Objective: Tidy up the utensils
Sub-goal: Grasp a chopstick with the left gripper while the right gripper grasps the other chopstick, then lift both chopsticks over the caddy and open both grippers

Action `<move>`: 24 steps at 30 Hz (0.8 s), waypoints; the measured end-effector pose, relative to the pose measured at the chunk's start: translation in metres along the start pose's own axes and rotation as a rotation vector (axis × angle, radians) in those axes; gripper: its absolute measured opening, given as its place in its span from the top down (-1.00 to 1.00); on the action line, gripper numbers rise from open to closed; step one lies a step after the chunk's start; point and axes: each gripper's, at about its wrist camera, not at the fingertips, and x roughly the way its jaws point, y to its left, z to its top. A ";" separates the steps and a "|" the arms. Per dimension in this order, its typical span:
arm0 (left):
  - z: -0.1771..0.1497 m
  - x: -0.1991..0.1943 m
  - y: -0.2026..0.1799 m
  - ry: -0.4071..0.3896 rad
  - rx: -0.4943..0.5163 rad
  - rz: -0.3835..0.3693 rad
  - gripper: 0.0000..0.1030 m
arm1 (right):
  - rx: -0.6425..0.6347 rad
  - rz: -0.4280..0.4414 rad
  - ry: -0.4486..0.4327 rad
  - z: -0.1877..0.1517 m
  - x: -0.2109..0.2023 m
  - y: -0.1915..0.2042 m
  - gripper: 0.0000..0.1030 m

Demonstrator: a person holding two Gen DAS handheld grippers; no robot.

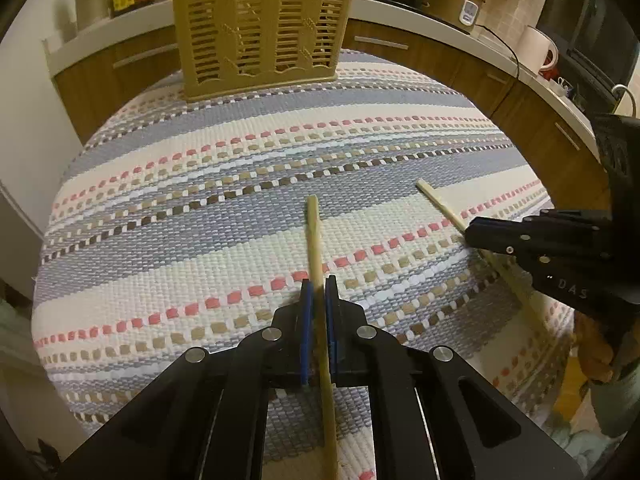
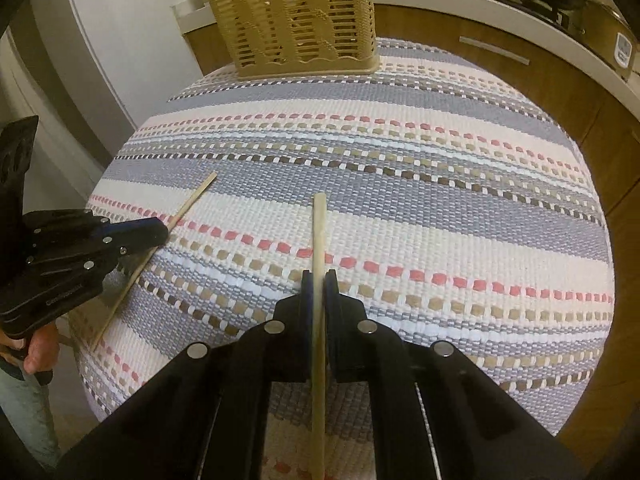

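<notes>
Two chopsticks lie on the striped cloth point(image 1: 200, 240), each clamped between the blue pads of a black gripper. Nearest in the left wrist view, the left gripper point(image 1: 319, 284) is closed on the left chopstick point(image 1: 314, 236), which runs straight away from the camera. Off to the right, the right gripper point(image 1: 474, 232) pinches the right chopstick point(image 1: 438, 204), angled across the cloth. A hand point(image 2: 38, 348) shows under the left gripper in the right wrist view. Farther back, at the cloth's far edge, stands the tan slotted basket point(image 1: 264, 24), well apart from both chopsticks. Beyond it are wooden cabinets point(image 1: 400, 52) and a white counter point(image 1: 440, 20).
</notes>
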 end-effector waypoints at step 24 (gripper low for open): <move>0.046 0.036 -0.021 0.233 0.116 0.110 0.93 | -0.201 -0.027 0.379 0.049 0.035 0.029 0.90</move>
